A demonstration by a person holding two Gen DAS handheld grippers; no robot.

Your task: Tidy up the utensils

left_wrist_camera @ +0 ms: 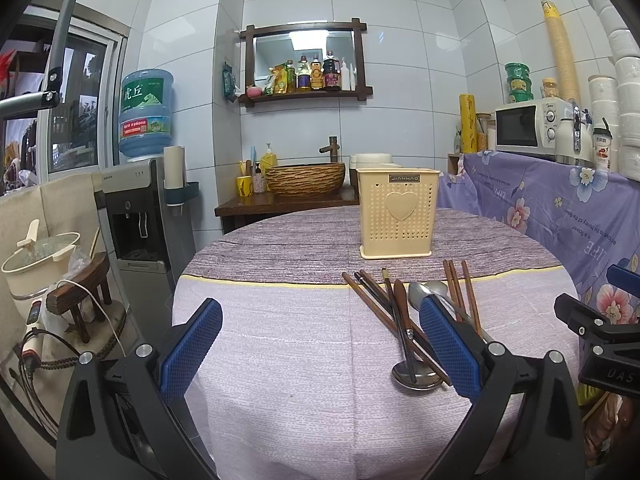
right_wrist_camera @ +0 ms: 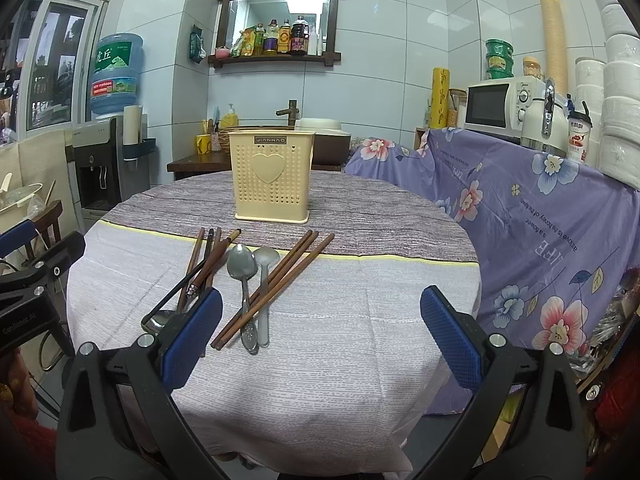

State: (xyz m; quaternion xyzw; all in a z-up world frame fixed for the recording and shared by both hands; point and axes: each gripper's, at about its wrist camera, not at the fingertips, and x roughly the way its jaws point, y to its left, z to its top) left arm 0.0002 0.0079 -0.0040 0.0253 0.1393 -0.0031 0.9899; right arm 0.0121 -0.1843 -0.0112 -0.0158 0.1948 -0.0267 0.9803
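I have both grippers hovering over the near edge of the round table (right_wrist_camera: 400, 320), and neither holds anything. The left gripper (left_wrist_camera: 320, 344) has its jaws spread wide, and the right gripper (right_wrist_camera: 320, 332) is just as wide open.

The utensils lie in a loose heap on the pale cloth. From the right wrist view, a metal spoon (right_wrist_camera: 242, 276) and a pale ladle-like spoon (right_wrist_camera: 264, 292) sit at about 11 o'clock from the gripper's centre, with a bundle of brown chopsticks (right_wrist_camera: 280, 280) crossing over their handles. Further toward 10 o'clock, more chopsticks (right_wrist_camera: 208, 258) and a black-handled ladle (right_wrist_camera: 176, 300) overlap, its bowl partly hidden behind my left finger. The cream perforated holder (right_wrist_camera: 272, 176) stands upright at 12 o'clock, well beyond the pile and apparently empty, though I cannot see inside.

My worry is the overlap. If I close on the spoon, I judge the chopsticks resting across it could be lifted or flicked, and they might roll toward the table edge. Thin, smooth chopsticks lying flat on cloth may slip out of a pinch, or I may snag the fabric. The holder looks light; nudging it with a long handle on the way in could tip it.
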